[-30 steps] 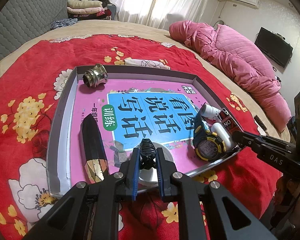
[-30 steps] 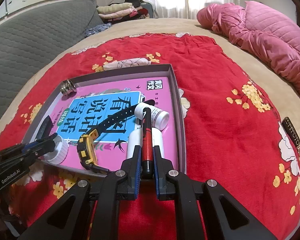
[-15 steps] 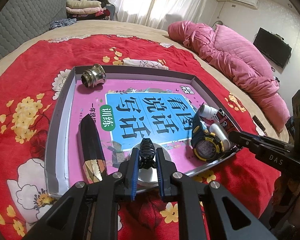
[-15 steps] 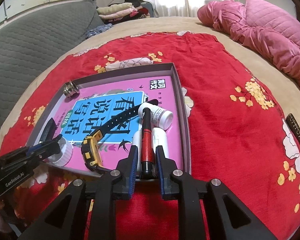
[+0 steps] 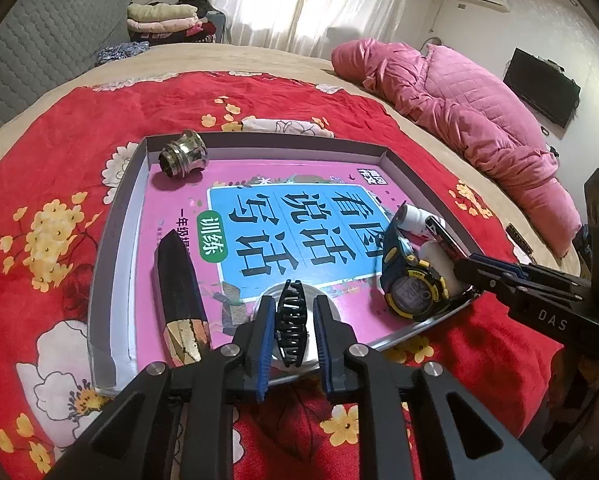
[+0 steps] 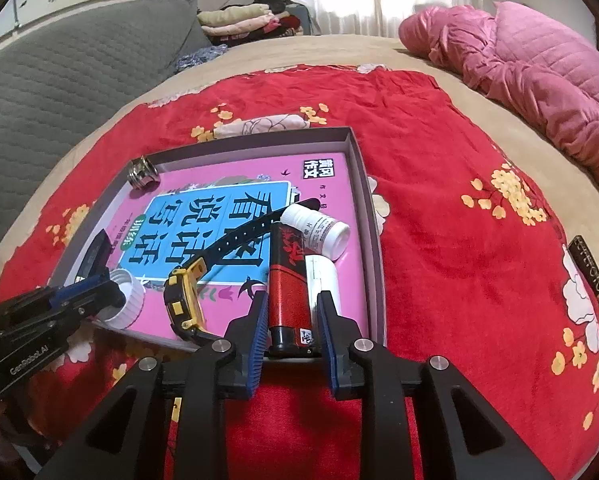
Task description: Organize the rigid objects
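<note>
Between your right gripper (image 6: 291,322) fingers, low centre of the right wrist view, lies the red-and-black tube (image 6: 289,280), its long axis running straight up the frame along the line the gripper points. The jaws are opening, and blue pads stand just off both its sides, so it rests inside the grey tray (image 6: 373,216), touching the white cylinder (image 6: 322,280) on its right. Your next move is likely a straight pull back, down-frame, along that axis.

Low centre of the left wrist view, your left gripper (image 5: 290,320) is also opening around the black hair claw (image 5: 290,324), which sits over the white lid (image 5: 331,312) by the tray's near edge. To the right lies the yellow watch (image 5: 413,292), to the left the black-and-gold piece (image 5: 181,292).
</note>
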The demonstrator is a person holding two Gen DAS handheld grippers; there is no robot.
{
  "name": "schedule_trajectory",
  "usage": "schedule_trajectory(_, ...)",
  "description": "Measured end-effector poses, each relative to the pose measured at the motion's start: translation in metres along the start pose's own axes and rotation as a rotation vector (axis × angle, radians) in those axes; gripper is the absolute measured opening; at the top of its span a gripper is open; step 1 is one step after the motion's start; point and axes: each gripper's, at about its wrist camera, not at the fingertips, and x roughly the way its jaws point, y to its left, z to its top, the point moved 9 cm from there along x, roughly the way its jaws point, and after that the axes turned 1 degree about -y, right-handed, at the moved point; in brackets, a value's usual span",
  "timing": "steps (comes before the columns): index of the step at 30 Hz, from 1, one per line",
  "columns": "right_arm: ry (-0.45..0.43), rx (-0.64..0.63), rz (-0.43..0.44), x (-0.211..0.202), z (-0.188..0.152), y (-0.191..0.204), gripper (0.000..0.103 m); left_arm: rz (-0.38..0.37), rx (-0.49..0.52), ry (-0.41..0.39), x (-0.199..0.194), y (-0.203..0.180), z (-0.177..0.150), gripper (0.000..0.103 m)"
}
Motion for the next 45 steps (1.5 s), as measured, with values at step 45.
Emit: schedule_trajectory(45, -0.047, -0.053, -0.034, -0.027, 0.0, 0.009, 0.055, 0.069, 0.077, -0.07, -0.036, -0.011, 0.004, 0.056)
